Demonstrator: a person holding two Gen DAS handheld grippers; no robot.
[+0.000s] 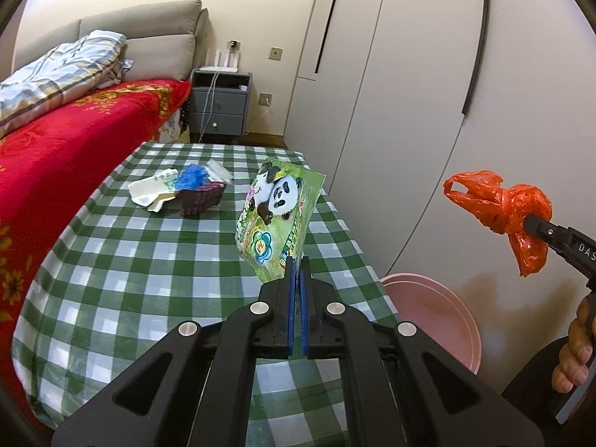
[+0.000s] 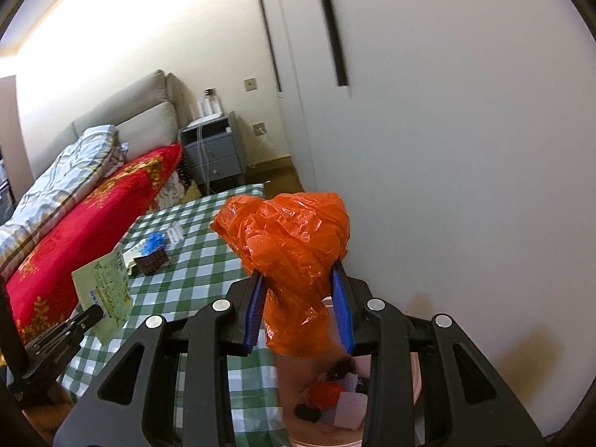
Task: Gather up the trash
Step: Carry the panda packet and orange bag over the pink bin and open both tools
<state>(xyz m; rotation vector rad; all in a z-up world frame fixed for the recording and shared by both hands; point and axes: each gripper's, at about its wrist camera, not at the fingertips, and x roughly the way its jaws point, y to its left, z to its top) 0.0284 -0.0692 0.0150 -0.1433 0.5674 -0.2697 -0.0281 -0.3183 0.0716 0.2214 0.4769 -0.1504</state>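
Note:
My left gripper (image 1: 298,260) is shut on the bottom edge of a green panda wrapper (image 1: 277,208), held up over the checked table (image 1: 149,260). From the right wrist view the same wrapper (image 2: 104,287) shows its pale back at the left. My right gripper (image 2: 298,275) is shut on a crumpled orange plastic bag (image 2: 294,257), which hangs over a pink bin (image 2: 415,380) with trash inside. In the left wrist view the orange bag (image 1: 503,208) hangs at the right, above the pink bin (image 1: 439,313).
A small dark basket (image 1: 203,199) with blue plastic, white paper and a clear wrapper lies far on the table. A red-covered bed (image 1: 56,156) runs along the left. A grey nightstand (image 1: 219,102) and white wardrobe doors (image 1: 409,93) stand behind. A hand (image 1: 575,354) holds the right gripper.

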